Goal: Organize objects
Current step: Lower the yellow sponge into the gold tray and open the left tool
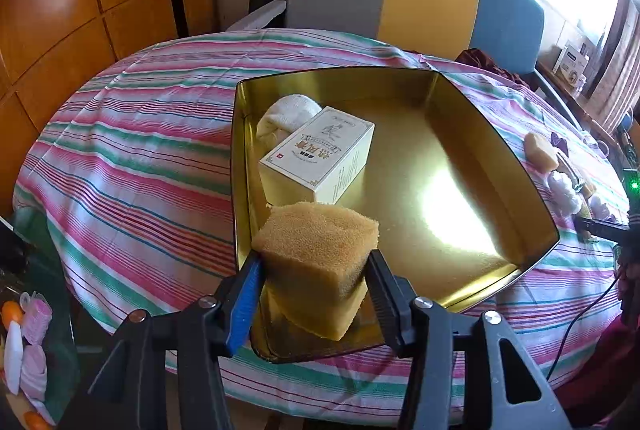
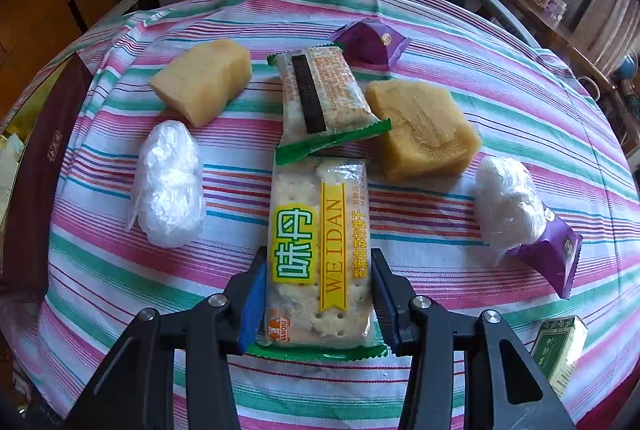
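My left gripper [image 1: 314,276] holds a sponge [image 1: 316,262] between its fingers over the near corner of the gold tin [image 1: 500,134]; it looks light and squashy, so its flat sides suit a gentle grip. My right gripper [image 2: 318,300] clamps a cracker packet [image 2: 320,250] lying on the striped cloth [image 2: 440,230]; the crackers are probably brittle, so the long edges want only light pressure.

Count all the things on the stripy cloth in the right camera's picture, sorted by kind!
Yellow sponges: 2
Cracker packs: 2
White wrapped bundles: 2
Purple packets: 2
Green box: 1
Total: 9
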A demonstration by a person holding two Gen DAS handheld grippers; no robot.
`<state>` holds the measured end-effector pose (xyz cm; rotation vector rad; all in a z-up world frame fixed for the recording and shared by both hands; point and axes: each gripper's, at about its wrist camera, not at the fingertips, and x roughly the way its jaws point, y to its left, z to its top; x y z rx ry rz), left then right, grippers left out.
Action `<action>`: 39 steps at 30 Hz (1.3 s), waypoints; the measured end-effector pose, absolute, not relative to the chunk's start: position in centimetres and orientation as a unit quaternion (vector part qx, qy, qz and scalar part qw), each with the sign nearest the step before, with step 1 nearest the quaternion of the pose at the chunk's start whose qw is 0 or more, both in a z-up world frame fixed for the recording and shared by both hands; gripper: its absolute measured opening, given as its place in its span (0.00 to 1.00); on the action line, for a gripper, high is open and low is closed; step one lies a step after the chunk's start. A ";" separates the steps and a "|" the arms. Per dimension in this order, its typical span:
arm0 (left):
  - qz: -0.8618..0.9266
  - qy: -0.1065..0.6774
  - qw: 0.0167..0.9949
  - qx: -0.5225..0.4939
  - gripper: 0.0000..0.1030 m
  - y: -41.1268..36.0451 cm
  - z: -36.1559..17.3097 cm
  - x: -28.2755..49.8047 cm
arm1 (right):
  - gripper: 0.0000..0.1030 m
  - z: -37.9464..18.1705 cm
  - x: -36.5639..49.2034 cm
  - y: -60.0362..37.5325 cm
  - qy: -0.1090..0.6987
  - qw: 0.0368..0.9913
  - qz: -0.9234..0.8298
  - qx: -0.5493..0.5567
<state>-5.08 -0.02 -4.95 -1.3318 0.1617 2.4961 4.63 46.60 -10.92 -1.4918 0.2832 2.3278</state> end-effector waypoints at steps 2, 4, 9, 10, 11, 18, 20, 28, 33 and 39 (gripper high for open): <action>0.869 0.053 0.160 -0.466 0.51 -0.1 -5.0 -5.2 | 0.46 -11.0 4.4 46.5 0.099 0.181 0.824 -0.527; 0.859 0.046 0.169 -0.481 0.54 -0.1 -5.7 -5.7 | 0.46 -11.0 4.4 46.6 0.098 0.181 0.825 -0.527; 0.861 0.016 0.157 -0.484 0.60 -0.9 -5.5 -5.7 | 0.46 -11.0 4.6 46.5 0.099 0.182 0.826 -0.525; 0.864 0.018 0.156 -0.478 0.61 -1.0 -5.2 -5.5 | 0.46 -11.0 4.6 46.5 0.099 0.182 0.826 -0.525; 0.869 0.020 0.154 -0.470 0.62 -1.0 -4.7 -5.3 | 0.46 -11.0 4.6 46.4 0.099 0.183 0.826 -0.524; 0.895 -0.012 0.124 -0.429 0.64 -3.2 -2.4 -4.4 | 0.46 -10.7 4.7 46.4 0.103 0.198 0.825 -0.519; 0.904 -0.031 0.111 -0.411 0.64 -4.2 -1.6 -4.2 | 0.46 -10.2 5.1 46.4 0.110 0.210 0.826 -0.512; 0.913 -0.062 0.088 -0.394 0.64 -6.6 -0.9 -4.8 | 0.46 -3.1 7.1 44.3 0.151 0.209 0.865 -0.430; 0.906 -0.076 0.094 -0.406 0.63 -7.1 -1.7 -4.9 | 0.46 0.4 4.9 38.6 0.122 0.141 0.893 -0.409; 0.910 -0.080 0.098 -0.394 0.63 -7.4 -1.3 -4.4 | 0.46 0.6 -0.4 28.6 0.089 0.008 0.898 -0.431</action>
